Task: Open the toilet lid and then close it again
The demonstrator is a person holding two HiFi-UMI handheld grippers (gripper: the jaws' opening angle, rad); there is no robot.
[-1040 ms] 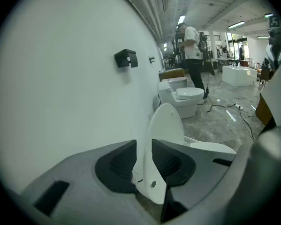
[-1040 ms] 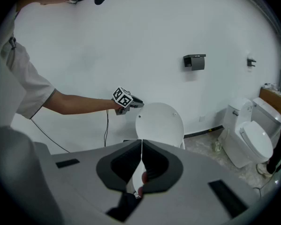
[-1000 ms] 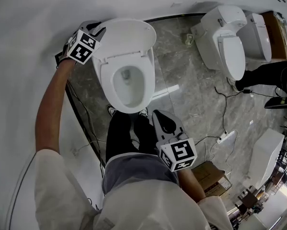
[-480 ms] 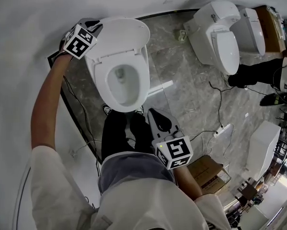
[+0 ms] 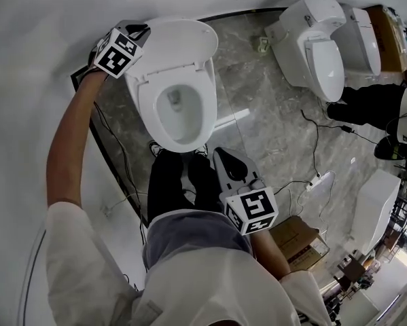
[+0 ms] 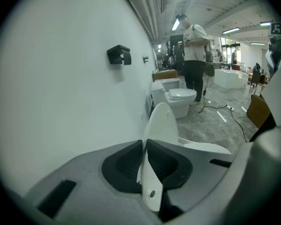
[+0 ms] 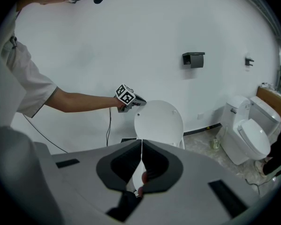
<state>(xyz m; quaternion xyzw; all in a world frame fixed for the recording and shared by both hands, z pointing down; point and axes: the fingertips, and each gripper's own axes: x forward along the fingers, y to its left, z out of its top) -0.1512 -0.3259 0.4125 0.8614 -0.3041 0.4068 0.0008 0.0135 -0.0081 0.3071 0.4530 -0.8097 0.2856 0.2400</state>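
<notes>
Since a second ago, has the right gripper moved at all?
No. The right gripper still hangs just right of the toilet seat's front edge, jaws shut, as before.

We see the wall (image 5: 33,26) tight behind the upright lid (image 5: 179,43); the floor (image 5: 268,121) to its right lies open.

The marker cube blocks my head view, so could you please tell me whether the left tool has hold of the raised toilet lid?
Observer: Yes; the left tool has just been closing its jaws, and they now pinch the lid by its edge.
Operator: Thank you; is the right tool holding anything?
Observer: No; the right tool has its jaws together with nothing between them.
</notes>
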